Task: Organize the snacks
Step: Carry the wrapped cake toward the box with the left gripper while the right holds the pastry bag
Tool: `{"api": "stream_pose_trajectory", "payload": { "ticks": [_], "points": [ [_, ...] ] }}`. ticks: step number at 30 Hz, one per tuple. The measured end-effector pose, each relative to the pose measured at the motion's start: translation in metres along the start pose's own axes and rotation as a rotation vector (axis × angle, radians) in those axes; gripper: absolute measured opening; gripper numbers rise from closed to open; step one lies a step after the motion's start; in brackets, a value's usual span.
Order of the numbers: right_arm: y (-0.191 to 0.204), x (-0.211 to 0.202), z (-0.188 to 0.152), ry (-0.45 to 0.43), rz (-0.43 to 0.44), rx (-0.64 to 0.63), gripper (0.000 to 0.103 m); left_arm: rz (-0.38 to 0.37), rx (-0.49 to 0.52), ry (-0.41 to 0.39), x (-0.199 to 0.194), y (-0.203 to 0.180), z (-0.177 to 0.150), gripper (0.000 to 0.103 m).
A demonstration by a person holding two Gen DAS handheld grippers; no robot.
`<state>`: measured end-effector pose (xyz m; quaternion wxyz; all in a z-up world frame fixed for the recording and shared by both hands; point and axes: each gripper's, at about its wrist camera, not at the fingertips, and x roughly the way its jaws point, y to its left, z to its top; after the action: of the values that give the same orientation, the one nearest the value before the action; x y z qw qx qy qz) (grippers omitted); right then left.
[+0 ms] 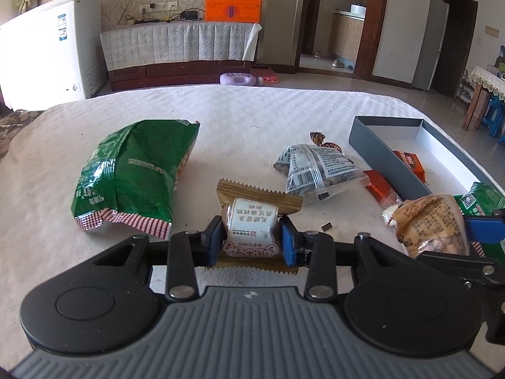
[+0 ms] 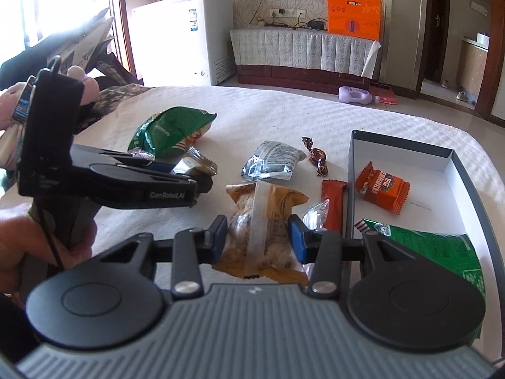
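Each gripper holds one snack just above the bed (image 1: 252, 110). The left gripper (image 1: 249, 240) clamps a brown pastry (image 1: 249, 221) across its middle; the right gripper (image 2: 257, 240) clamps a yellow pastry (image 2: 262, 221) likewise. Both look light, soft and crushable in slick film, so a gentle mid-body grip suits them.

Count: two green bags, one on the bed (image 1: 132, 173) and one in the box (image 2: 442, 164); two orange packets; one grey packet (image 2: 271, 159); one candy (image 2: 317, 156).
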<state>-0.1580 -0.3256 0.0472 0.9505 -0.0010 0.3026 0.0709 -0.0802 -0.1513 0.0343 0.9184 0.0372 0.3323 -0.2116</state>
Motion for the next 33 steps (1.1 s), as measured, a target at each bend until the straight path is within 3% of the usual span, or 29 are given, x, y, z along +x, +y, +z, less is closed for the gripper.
{"api": "stream_pose_trajectory", "payload": {
  "ticks": [33],
  "points": [
    [0.003, -0.041, -0.002, -0.084, 0.015, -0.017, 0.045, 0.033, 0.033, -0.059, -0.035, -0.026, 0.013, 0.043]
  ]
}}
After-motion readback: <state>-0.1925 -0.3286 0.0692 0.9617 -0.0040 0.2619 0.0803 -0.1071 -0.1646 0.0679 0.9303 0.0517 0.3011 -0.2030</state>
